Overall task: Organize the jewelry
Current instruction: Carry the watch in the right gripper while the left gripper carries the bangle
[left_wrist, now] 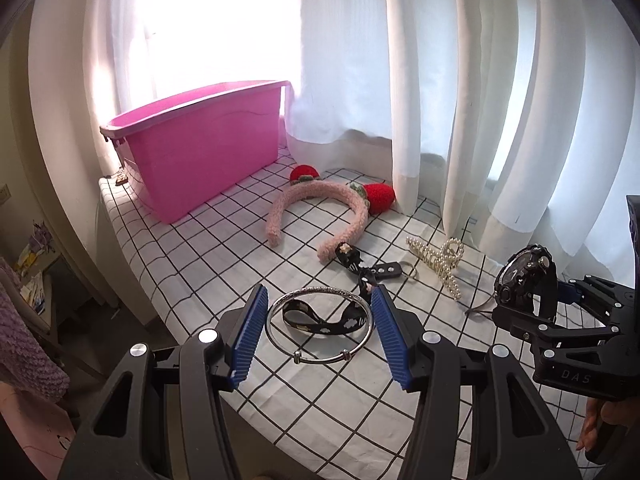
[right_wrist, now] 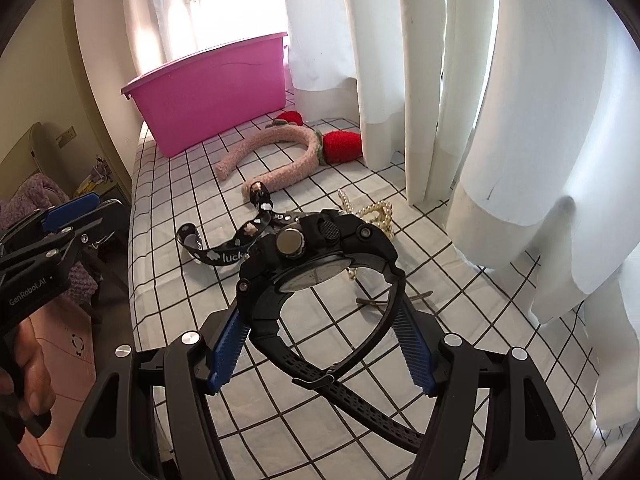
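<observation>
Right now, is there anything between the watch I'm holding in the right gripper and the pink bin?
Nothing tall. The right gripper holds the black watch above the table. Between it and the pink bin lie only the black lanyard and the pink headband, both flat on the checked cloth, so carrying the watch over them looks clear.

A lived-in home room, likely a bedroom: long white pleated curtains (left_wrist: 460, 92) hang over a bright window behind a table under a white black-grid cloth (left_wrist: 248, 248), with a pink plastic storage bin (left_wrist: 200, 148) and a fuzzy pink strawberry headband (left_wrist: 316, 208) on it.
</observation>
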Demonstrator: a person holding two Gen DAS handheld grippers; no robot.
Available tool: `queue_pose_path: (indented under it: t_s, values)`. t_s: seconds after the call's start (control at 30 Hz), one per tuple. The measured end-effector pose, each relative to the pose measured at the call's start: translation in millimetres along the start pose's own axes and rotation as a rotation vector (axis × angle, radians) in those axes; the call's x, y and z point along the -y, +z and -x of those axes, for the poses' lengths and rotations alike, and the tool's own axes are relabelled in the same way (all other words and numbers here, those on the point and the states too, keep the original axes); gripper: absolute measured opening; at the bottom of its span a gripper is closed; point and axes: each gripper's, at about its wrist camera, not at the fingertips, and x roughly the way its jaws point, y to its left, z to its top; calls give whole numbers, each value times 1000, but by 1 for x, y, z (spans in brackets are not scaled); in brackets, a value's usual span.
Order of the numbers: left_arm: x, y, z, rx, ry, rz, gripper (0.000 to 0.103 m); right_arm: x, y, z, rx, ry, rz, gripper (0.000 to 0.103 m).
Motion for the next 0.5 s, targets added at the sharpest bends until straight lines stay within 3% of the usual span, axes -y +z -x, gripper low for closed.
queue_pose_path:
  t_s: [0.23,0.5]
  values:
    - [-29,46,35,44,12,54,52,-19,45,32,51,27,43,66]
    - [-89,91,53,100,9,54,52,-67,104,37,108,45,60,66]
